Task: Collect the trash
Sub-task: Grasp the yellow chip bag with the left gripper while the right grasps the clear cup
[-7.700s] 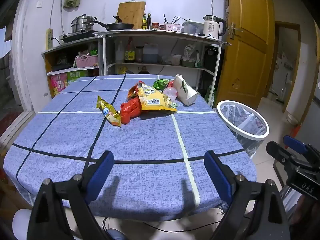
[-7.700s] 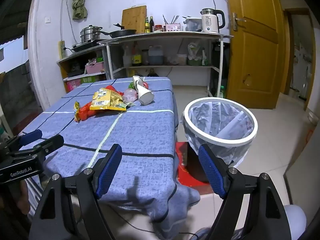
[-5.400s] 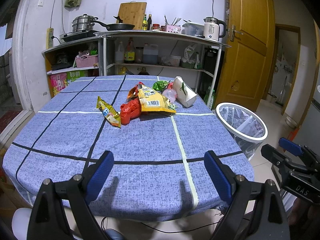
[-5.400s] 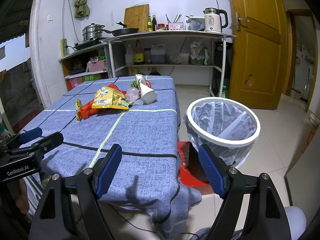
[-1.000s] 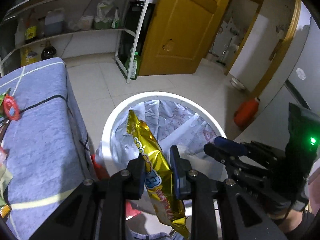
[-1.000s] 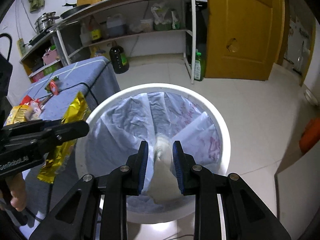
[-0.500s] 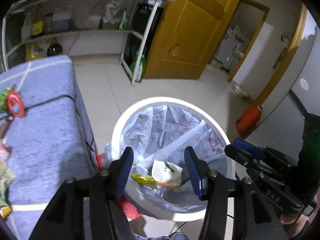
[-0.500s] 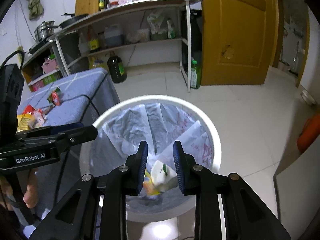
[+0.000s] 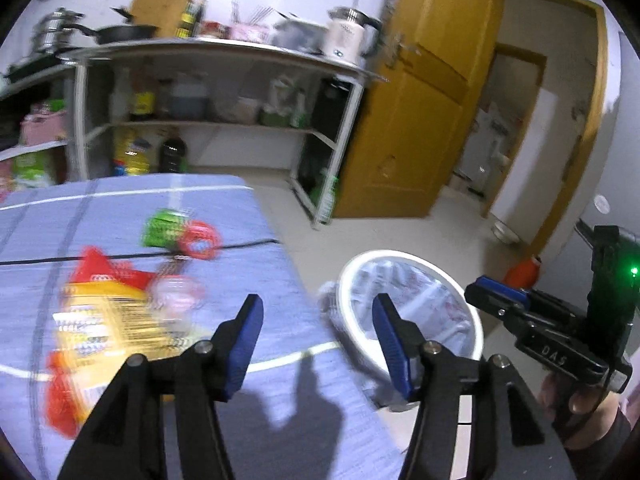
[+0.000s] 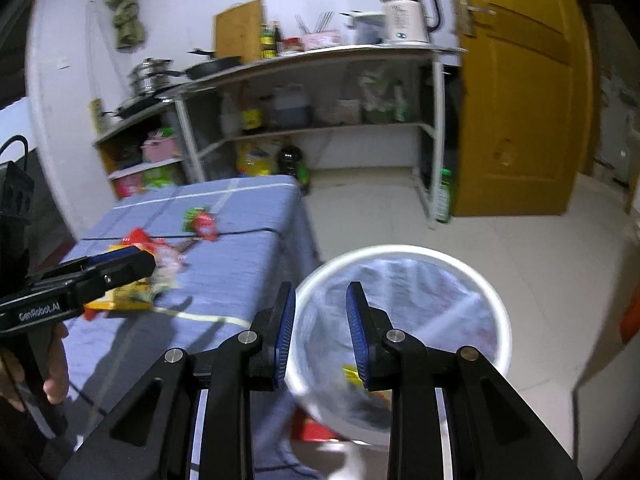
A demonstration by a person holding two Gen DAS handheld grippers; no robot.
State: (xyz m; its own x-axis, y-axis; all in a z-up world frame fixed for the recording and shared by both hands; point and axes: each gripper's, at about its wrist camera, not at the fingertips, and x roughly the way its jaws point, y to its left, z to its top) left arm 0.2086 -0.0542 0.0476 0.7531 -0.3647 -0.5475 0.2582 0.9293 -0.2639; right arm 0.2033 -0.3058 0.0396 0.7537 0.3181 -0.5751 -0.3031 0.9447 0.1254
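Observation:
My left gripper (image 9: 318, 344) is open and empty, above the right edge of the blue table (image 9: 280, 300). Blurred wrappers lie ahead on the cloth: a yellow and red bag (image 9: 96, 320), a clear pink wrapper (image 9: 176, 294), a green and red packet (image 9: 180, 234). The white-rimmed trash bin (image 9: 416, 312) stands on the floor to the right. My right gripper (image 10: 320, 332) is partly open and empty above the bin (image 10: 404, 320). A yellow wrapper (image 10: 352, 372) lies inside. The wrappers (image 10: 152, 264) also show on the table in the right wrist view.
A metal shelf unit (image 9: 208, 92) with bottles, pans and a kettle (image 10: 408, 16) stands against the far wall. A yellow door (image 10: 520, 92) is at the right. An orange object (image 9: 520, 272) sits on the tiled floor behind the bin.
Both grippers have lifted and swung left, away from the bin toward the table. The left gripper has let go of the gold wrapper, which now lies in the bin.

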